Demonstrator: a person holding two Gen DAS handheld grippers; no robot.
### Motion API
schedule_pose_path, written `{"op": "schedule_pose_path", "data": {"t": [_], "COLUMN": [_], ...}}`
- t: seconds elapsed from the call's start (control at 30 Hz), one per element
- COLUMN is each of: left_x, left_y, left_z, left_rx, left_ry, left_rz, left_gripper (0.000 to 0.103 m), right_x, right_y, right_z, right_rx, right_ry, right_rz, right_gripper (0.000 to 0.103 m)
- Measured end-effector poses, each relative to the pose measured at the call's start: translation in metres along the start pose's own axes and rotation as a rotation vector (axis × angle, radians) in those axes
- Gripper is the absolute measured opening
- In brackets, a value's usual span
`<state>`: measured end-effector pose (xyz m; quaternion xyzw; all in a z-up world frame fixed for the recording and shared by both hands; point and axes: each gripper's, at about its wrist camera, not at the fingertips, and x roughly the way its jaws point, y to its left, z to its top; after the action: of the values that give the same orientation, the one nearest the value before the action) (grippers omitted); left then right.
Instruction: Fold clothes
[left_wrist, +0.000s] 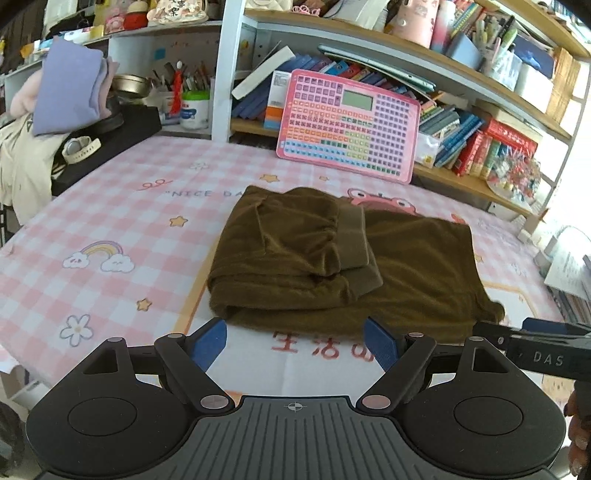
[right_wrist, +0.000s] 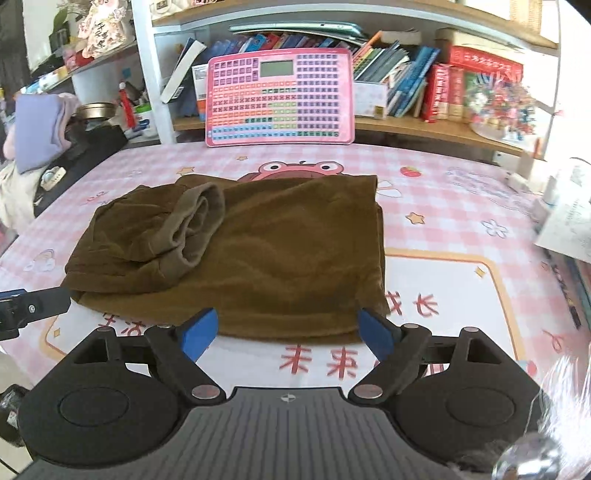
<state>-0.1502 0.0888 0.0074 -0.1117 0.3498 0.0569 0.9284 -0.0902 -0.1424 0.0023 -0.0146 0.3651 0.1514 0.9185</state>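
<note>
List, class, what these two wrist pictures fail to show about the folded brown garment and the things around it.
- Brown fleece garment: its underside and inner layers are hidden by its own folds in both views.
- Pink frog print on the checked tablecloth: its lower part is covered by the garment.
- Pink button-grid board: key labels are too small to read.
- Right wrist view, lower right corner: a blurred shiny shape, cannot be identified.

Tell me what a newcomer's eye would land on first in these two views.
First the brown garment, folded into a bundle in the middle of the pink checked tablecloth, its ribbed cuffs lying on top at its left side. Next the pink keyboard toy, propped upright against the bookshelf behind it. Both the left gripper and the right gripper hover open at the garment's near edge, holding nothing.
</note>
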Motion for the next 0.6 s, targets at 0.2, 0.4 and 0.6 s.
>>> {"op": "schedule_pose_path", "data": {"t": [0.2,0.4,0.6], "left_x": [-0.009,-0.015,-0.019], "left_y": [0.011,0.017,0.017], "left_z": [-0.013,-0.016,-0.018], "left_rx": [0.010,0.020,0.047], "left_ry": [0.019,0.002,-0.010], "left_rz": [-0.029,-0.055,-0.068], "left_gripper": [0.084,0.084,0.085], "right_x": [-0.021,-0.036,-0.045], "right_y": [0.016,0.024,0.032], "right_z": [-0.016,-0.026,-0.031], "right_rx": [0.012,0.015,0.019], "right_ry": [-0.010,-0.018,-0.023], "right_rz": [-0.053,-0.099,-0.116], "right_gripper": [0.083,0.085,0.087]}}
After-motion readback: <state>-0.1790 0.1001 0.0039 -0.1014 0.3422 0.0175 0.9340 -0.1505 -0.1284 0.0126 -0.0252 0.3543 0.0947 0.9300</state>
